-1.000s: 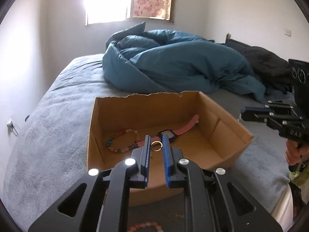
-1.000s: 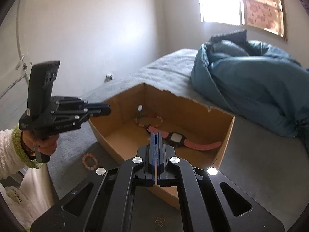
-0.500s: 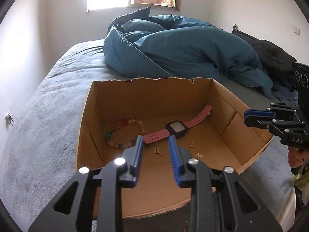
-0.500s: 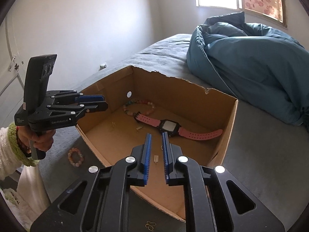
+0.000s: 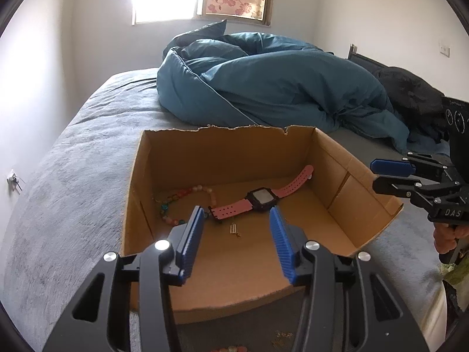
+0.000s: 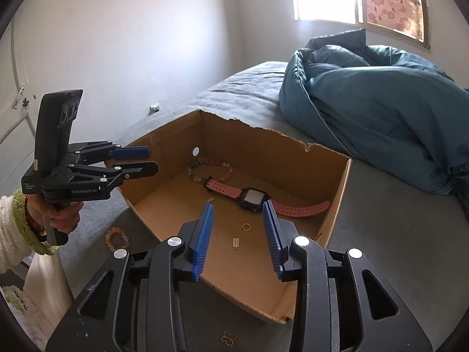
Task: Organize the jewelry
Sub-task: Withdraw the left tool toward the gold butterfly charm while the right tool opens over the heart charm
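So the jewelry is mostly sitting in the open cardboard box [image 5: 337, 158] on the bed: a pink-strapped watch [image 5: 261, 199] lies diagonally across the box floor, with a multicolored bead bracelet [image 5: 176, 202] curled up beside its left strap end, close enough that I can't tell if they touch. In front of the watch there's a tiny gold bar-shaped earring [image 5: 233, 228] on the cardboard, and the right wrist view also shows a small gold ring [image 6: 246, 226] just beside another little gold earring [image 6: 236, 242]. Not everything is in the box though, a pink bead bracelet [image 6: 117, 238] lies on the grey bedspread [image 5: 73, 176] just outside the box's left side, and a small gold butterfly-looking piece [image 6: 228, 338] sits on the cover near the front corner. The left gripper [image 5: 236, 234] hangs above the box's near edge with its blue fingers spread wide and nothing between them, same deal with the right gripper [image 6: 238, 228], wide apart and empty over the box. Behind it all is a bunched-up teal duvet [image 5: 263, 88].
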Available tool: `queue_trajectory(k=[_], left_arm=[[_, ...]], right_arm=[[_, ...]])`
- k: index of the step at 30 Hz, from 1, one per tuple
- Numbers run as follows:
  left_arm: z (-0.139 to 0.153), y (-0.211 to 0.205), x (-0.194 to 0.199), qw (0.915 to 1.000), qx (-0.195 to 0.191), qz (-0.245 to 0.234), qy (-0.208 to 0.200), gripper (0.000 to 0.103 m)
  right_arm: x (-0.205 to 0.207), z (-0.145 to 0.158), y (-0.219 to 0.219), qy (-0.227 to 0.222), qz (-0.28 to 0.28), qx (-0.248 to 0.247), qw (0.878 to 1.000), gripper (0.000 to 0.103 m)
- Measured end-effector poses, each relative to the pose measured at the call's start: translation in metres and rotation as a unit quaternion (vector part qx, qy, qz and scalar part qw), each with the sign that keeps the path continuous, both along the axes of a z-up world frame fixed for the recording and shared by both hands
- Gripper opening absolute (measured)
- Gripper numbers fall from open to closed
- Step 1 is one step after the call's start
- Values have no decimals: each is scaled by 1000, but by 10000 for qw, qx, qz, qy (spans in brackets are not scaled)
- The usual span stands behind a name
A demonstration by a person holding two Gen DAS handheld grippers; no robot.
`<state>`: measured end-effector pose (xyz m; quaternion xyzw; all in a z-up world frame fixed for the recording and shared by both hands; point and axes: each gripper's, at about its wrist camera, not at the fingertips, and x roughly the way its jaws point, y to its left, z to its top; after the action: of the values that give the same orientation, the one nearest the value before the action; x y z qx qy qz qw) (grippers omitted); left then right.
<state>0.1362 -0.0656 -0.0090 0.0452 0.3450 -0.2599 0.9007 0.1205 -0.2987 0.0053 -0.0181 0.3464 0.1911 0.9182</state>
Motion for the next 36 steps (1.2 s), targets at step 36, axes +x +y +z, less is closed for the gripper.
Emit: queue_trajectory(k=[36], left_arm=[[-22,12,-128,9977,-19,-670,93,45]], right_arm=[[-132,-48,-43,448,-663,414,9959,37]])
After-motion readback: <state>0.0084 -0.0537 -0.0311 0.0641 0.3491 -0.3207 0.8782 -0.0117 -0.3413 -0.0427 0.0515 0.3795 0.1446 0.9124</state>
